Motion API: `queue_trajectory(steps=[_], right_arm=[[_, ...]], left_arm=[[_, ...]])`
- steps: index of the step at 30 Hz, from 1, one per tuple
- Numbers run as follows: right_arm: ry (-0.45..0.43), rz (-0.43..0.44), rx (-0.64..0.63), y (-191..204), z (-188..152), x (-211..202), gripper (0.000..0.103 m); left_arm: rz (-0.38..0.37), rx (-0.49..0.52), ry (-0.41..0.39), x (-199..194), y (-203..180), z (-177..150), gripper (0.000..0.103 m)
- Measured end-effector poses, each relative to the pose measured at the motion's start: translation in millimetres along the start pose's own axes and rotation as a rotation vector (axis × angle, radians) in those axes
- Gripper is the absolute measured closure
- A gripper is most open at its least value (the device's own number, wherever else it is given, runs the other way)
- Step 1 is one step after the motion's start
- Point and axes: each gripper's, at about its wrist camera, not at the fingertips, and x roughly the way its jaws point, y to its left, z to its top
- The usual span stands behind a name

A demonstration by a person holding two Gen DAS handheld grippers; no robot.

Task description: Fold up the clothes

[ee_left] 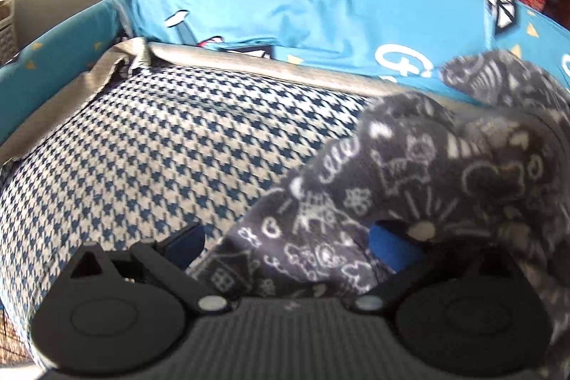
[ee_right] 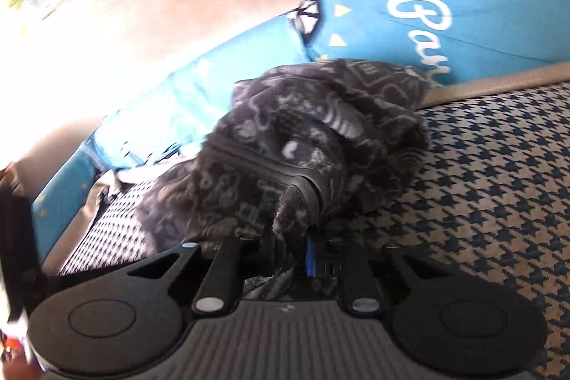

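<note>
garment [ee_right: 313, 145], the grey printed fleece, lies bunched on the houndstooth bed cover [ee_right: 498, 187] at frame centre, its edge clamped in your right gripper [ee_right: 302, 255], while your left gripper [ee_left: 285, 244] fingers stand apart around its lower-right fold.

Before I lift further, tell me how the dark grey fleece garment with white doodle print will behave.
The dark grey fleece garment is probably floppy: it slumps in bunched folds. It looks light, so hanging ends will likely trail on the houndstooth cover. The right gripper is pinching an edge; the fuzzy fleece probably won't slip.
</note>
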Motion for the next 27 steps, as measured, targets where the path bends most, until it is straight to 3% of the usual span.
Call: queue_trajectory(steps=[5, 9, 15, 19, 23, 27], right_arm=[[0.014, 0.094, -0.074, 17.4, -6.3, -10.9, 0.086], [0.074, 0.136, -0.129, 27.4, -13.6, -10.7, 0.085], [0.146, 0.100, -0.128, 14.5, -15.1, -6.9, 0.079], [0.139, 0.094, -0.166, 9.3, -13.0, -18.6, 0.075], [0.124, 0.069, -0.201, 3.1, -9.8, -29.8, 0.062], [0.091, 0.045, -0.203, -5.7, -4.5, -42.1, 0.061]], left_arm=[[0.034, -0.075, -0.034, -4.6, 21.4, 10.2, 0.000], [0.026, -0.099, -0.043, -9.7, 25.8, 13.7, 0.000], [-0.084, -0.084, -0.085, -27.7, 17.3, 10.7, 0.000], [-0.158, -0.032, -0.100, -37.8, 4.4, 6.5, 0.000], [-0.189, 0.006, -0.114, -44.9, -5.3, 1.3, 0.000], [-0.217, 0.029, -0.138, -54.6, -11.9, -3.1, 0.000]])
